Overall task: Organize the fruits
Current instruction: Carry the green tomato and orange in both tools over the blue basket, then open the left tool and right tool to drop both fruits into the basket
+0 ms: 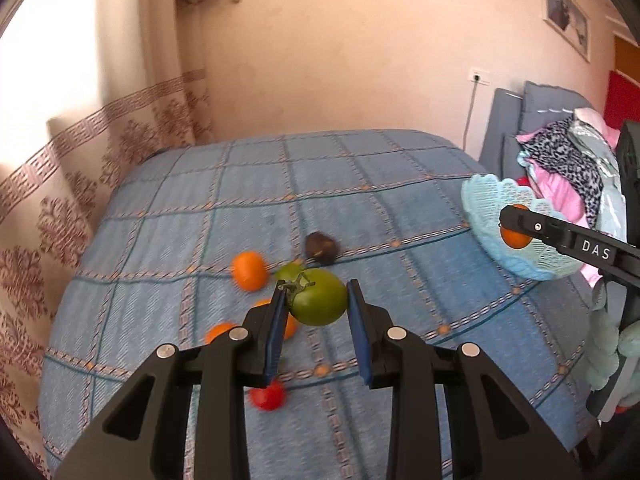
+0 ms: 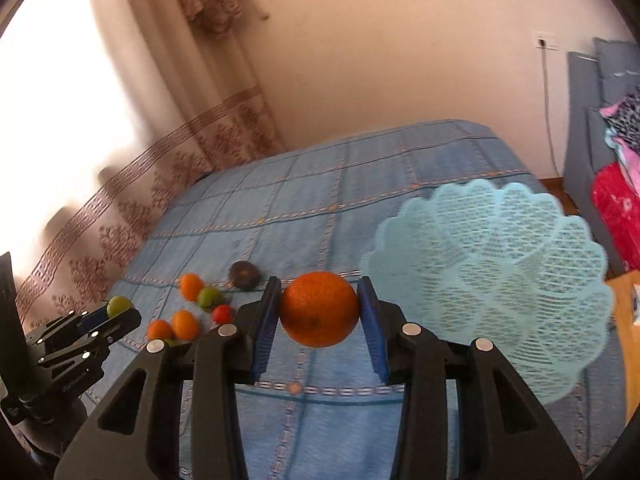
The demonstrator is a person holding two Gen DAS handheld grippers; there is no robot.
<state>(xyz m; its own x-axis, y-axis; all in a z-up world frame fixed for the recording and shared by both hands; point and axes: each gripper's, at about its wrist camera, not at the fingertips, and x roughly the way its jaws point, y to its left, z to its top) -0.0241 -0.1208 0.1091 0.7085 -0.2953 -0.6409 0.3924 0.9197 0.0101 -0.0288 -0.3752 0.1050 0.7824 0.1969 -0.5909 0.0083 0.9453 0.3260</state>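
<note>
My left gripper (image 1: 317,298) is shut on a green tomato (image 1: 320,299) with a stem, held above the blue checked bedspread (image 1: 360,184). My right gripper (image 2: 319,307) is shut on an orange (image 2: 319,309), just left of the light blue mesh basket (image 2: 492,272). In the left wrist view the right gripper (image 1: 516,227) with its orange (image 1: 515,237) is in front of the basket (image 1: 486,200). On the bedspread lie several loose fruits: small oranges (image 1: 249,270), a green fruit (image 1: 289,271), a red tomato (image 1: 269,397) and a dark brown fruit (image 1: 321,247).
A patterned curtain (image 1: 60,184) hangs along the bed's left side. Grey cushions (image 1: 536,116) and a pile of colourful clothes (image 1: 568,168) sit at the right. A wooden surface (image 2: 626,320) borders the bed beyond the basket.
</note>
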